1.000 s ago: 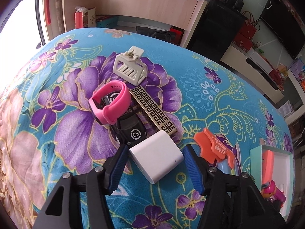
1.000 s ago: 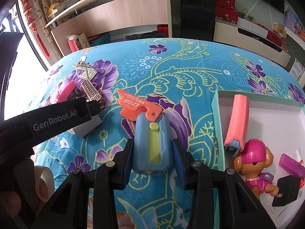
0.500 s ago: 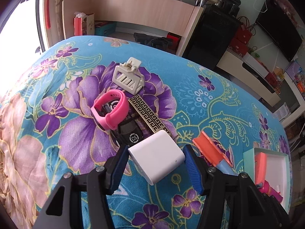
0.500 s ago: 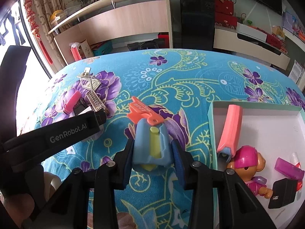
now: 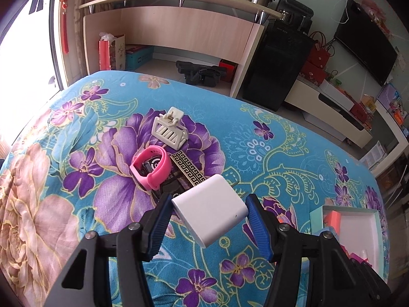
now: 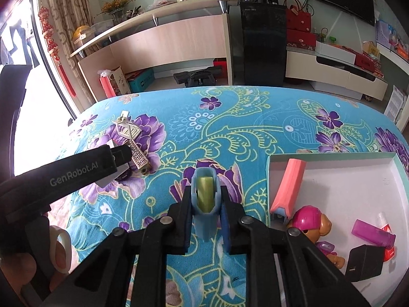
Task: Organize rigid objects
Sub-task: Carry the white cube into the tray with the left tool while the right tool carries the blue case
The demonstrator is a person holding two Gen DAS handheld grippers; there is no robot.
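White charger (image 5: 211, 209) clamped in left hand-held gripper (image 5: 208, 223); blue-green clip (image 6: 205, 202) clamped in right hand-held gripper (image 6: 205, 220).

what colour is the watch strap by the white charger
Pink, clearest in the left wrist view.

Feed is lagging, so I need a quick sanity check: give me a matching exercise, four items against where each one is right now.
Items:
1. white charger
2. blue and green clip
3. pink watch
4. dog toy

Places:
A. in the white tray
B. lying on the floral cloth
C. between the jaws of the left gripper
D. between the jaws of the right gripper

Pairs: 1-C, 2-D, 3-B, 4-A
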